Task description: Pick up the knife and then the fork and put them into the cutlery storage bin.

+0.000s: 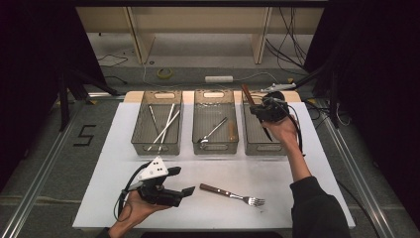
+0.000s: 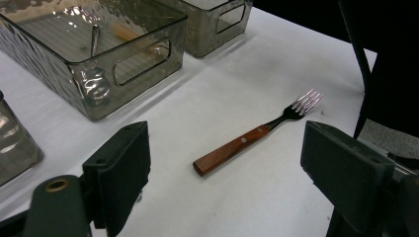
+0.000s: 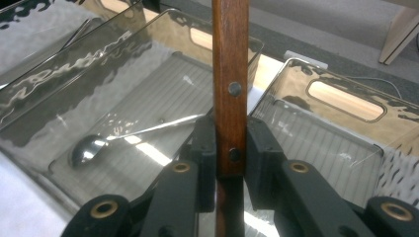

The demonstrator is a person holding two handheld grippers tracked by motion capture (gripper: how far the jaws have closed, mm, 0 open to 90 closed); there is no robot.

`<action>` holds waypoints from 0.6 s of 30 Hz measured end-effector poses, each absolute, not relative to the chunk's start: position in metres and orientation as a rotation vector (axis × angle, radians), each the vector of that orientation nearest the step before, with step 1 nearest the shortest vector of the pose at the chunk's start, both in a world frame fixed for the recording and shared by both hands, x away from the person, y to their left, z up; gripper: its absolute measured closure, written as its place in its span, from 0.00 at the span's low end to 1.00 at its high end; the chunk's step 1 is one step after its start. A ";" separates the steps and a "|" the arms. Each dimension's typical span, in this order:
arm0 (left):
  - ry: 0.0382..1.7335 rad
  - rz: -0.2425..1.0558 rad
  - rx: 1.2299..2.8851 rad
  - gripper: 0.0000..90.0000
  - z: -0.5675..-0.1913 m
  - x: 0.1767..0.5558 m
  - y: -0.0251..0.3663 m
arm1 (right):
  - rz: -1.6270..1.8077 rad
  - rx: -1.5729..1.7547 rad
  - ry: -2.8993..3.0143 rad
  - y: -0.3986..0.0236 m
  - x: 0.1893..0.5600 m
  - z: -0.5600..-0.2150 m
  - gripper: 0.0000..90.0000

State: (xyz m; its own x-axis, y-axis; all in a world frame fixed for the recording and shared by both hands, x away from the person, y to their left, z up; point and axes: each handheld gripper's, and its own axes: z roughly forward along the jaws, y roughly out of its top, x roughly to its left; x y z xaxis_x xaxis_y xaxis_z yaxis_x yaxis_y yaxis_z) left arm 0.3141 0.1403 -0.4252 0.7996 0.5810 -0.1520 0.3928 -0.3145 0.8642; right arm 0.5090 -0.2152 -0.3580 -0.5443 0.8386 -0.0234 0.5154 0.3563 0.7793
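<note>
My right gripper hangs over the right-hand clear bin and is shut on a wooden-handled piece of cutlery. In the right gripper view the pads clamp the riveted brown handle, which stands upright between them, and its working end is hidden below. A fork with a wooden handle lies flat on the white table near the front. My left gripper rests just left of the fork, open, with nothing between its jaws. In the left gripper view the fork lies ahead of the jaws.
Three clear bins stand in a row at the back of the table. The left bin holds chopsticks. The middle bin holds a spoon. Dark curtains flank the table, and cables lie on the floor beyond it.
</note>
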 end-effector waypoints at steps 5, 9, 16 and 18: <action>0.729 0.228 1.947 0.21 -0.426 0.314 0.140 | 1.027 1.223 2.190 -0.213 0.518 -0.362 0.86; 0.729 0.227 1.948 0.21 -0.426 0.314 0.139 | 1.010 1.256 2.177 -0.215 0.525 -0.368 0.86; 0.728 0.227 1.954 0.21 -0.426 0.315 0.140 | 0.986 1.344 2.143 -0.221 0.534 -0.382 0.86; 0.727 0.228 1.951 0.21 -0.426 0.314 0.140 | 0.980 1.357 2.138 -0.221 0.535 -0.383 0.86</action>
